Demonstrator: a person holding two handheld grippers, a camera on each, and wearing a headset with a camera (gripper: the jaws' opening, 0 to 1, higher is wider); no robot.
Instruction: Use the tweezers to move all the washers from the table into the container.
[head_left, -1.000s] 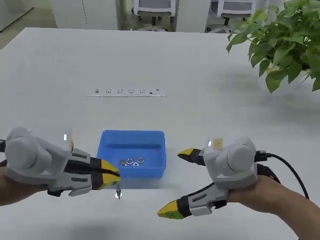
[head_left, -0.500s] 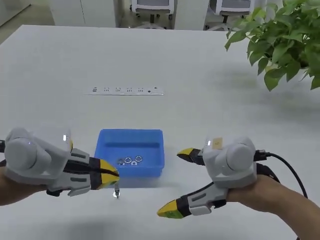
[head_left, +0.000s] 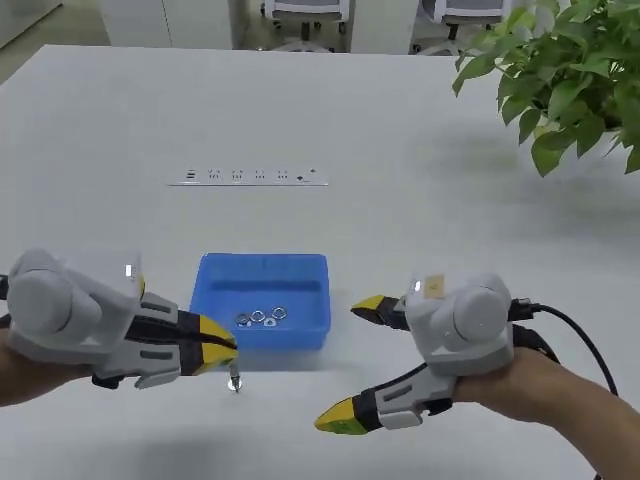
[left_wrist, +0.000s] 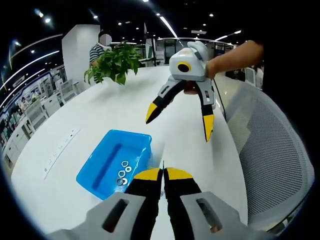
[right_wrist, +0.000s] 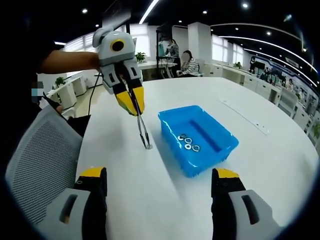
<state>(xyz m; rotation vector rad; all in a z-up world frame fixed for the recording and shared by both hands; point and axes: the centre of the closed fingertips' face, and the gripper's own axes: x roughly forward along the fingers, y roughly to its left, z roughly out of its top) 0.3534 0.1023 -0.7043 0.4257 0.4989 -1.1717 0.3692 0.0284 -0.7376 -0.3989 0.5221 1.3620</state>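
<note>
A blue container (head_left: 300, 275) stands near the table's front edge with several washers (head_left: 262, 317) inside. My left gripper (head_left: 222, 350) is shut on thin metal tweezers (head_left: 234, 376). They point down, with the tip on the table just in front of the container. A small grey speck at the tip may be a washer; I cannot tell. In the right gripper view the left gripper (right_wrist: 132, 104) holds the tweezers (right_wrist: 143, 127) beside the container (right_wrist: 210, 127) and washers (right_wrist: 188, 143). My right gripper (head_left: 350, 365) is open and empty, right of the container. The left gripper view shows the container (left_wrist: 102, 170).
A flat socket strip (head_left: 248, 178) lies on the white table behind the container. A leafy plant (head_left: 570, 70) stands at the back right. Office chairs (head_left: 305, 12) sit beyond the far edge, and a mesh chair (left_wrist: 270, 150) is at the near side.
The head camera has shifted a little. Both grippers and the tweezers' tip hold about the same places by the container.
</note>
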